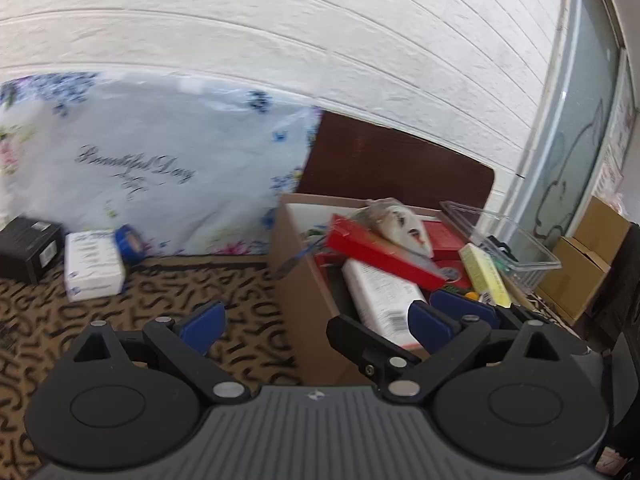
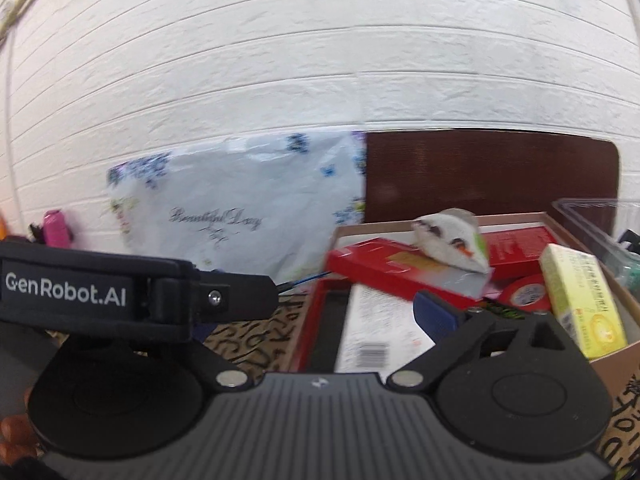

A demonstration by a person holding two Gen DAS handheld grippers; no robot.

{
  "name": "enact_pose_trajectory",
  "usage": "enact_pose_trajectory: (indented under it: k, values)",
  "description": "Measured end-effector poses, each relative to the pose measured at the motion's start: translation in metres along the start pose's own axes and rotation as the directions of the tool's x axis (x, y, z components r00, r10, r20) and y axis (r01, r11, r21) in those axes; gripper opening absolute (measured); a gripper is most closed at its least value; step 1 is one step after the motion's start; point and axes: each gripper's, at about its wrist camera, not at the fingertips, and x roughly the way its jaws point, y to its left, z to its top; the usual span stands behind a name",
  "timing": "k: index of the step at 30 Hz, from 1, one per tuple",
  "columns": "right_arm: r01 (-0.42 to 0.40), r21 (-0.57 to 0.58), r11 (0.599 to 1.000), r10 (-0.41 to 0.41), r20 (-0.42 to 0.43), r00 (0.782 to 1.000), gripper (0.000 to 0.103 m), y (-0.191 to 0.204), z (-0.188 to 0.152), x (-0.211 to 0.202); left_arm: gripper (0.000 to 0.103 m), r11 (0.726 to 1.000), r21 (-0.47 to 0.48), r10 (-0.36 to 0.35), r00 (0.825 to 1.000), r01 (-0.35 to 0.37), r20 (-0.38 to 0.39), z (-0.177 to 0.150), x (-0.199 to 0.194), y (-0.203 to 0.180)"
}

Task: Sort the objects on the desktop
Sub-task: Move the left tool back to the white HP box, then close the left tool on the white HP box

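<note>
A cardboard box [image 1: 298, 276] stands on the letter-patterned tablecloth and holds a red box [image 1: 380, 254], a white box with a barcode [image 1: 380, 294], a yellow box [image 1: 484, 274], a red tape roll [image 2: 528, 292] and a crumpled wrapper [image 1: 400, 220]. My left gripper [image 1: 316, 322] is open and empty, its right finger over the box's near left corner. My right gripper [image 2: 320, 308] is open and empty above the same box [image 2: 616, 364]; the left gripper's body [image 2: 100, 292] hides its left finger. A white carton [image 1: 94, 266] and a blue tape roll [image 1: 128, 242] sit at the left.
A floral plastic bag [image 1: 160, 164] leans on the white wall behind. A black box [image 1: 28, 248] is at the far left. A clear plastic container [image 1: 504, 240] rests on the box's right side. Cardboard cartons [image 1: 580, 264] stand at the far right. A dark wooden board [image 1: 400, 164] is behind the box.
</note>
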Motion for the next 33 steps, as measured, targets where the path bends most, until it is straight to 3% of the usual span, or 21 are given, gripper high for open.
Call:
enact_pose_trajectory:
  k: [5, 10, 16, 24, 33]
  values:
    - [-0.118, -0.048, 0.992, 0.116, -0.049, 0.992, 0.098, 0.043, -0.017, 0.01, 0.101, 0.994, -0.06, 0.092, 0.996, -0.092, -0.001, -0.021, -0.024, 0.043]
    - [-0.221, -0.08, 0.972, 0.211, -0.112, 0.971, 0.098, 0.08, -0.031, 0.03, 0.1, 0.971, -0.154, 0.182, 0.983, -0.184, -0.027, -0.031, -0.031, 0.097]
    - [-0.238, -0.124, 0.963, 0.218, -0.155, 0.964, 0.098, 0.105, -0.037, 0.077, 0.1, 0.947, -0.21, 0.243, 0.97, -0.243, -0.026, -0.023, -0.015, 0.144]
    - [-0.213, -0.185, 0.959, 0.18, -0.181, 0.967, 0.097, 0.12, -0.039, 0.152, 0.098, 0.952, -0.19, 0.237, 0.971, -0.241, -0.041, -0.008, 0.038, 0.185]
    - [-0.216, -0.211, 0.953, 0.18, -0.179, 0.967, 0.097, 0.134, -0.041, 0.225, 0.079, 0.955, -0.219, 0.192, 0.979, -0.201, -0.062, 0.007, 0.085, 0.229]
